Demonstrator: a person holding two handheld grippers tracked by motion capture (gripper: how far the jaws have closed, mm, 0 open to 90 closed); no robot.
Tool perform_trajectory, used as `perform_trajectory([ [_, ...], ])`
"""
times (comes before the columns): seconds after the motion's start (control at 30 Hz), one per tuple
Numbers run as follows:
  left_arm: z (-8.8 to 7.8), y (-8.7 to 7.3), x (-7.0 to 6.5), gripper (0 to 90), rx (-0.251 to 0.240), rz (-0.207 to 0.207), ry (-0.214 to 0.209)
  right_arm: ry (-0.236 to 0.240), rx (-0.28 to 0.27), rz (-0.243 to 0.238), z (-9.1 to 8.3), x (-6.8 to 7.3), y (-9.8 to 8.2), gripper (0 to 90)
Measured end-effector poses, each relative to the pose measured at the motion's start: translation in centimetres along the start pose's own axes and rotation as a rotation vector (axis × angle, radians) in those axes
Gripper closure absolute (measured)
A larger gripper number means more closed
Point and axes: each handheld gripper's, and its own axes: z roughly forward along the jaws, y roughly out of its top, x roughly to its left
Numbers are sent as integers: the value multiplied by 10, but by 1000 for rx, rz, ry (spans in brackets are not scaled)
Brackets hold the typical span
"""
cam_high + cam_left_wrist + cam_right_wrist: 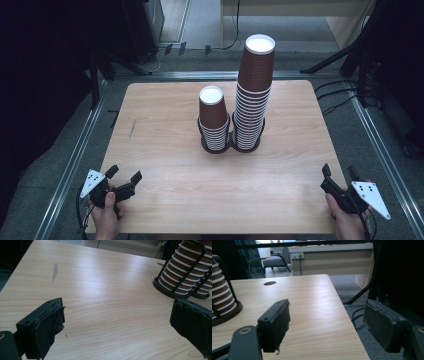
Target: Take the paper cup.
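Two stacks of brown paper cups stand in black wire holders at the table's middle: a short stack (214, 120) on the left and a tall stack (253, 95) on the right. The short stack's holder (178, 275) appears at the upper right of the left gripper view. The tall stack's base (222, 302) sits at the left edge of the right gripper view. My left gripper (123, 175) rests open at the table's front left corner, holding nothing. At the front right edge my right gripper (340, 171) is open and holds nothing too.
The light wooden table (165, 165) has a small grey mark (55, 270) near its left side and a round hole (269, 283) at the far right. Black stands (345, 50) and cables (335, 97) lie on the floor around it. A desk (332, 260) stands beyond.
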Motion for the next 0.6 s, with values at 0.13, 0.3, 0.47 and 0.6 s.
perform_trajectory([
  [0.13,4,-1,-1,0,17,3,-8,12,10,-5,-2,1,7,187],
  [0.3,3,-2,-1,0,11,-2,-12,21,-9,-20,-4,7,25,175],
  [0.47,3,-3,-1,0,3,-9,15,51,-25,-46,-3,19,43,166],
  [0.6,2,-3,-2,0,-2,1,31,65,-30,-60,-2,27,51,162],
])
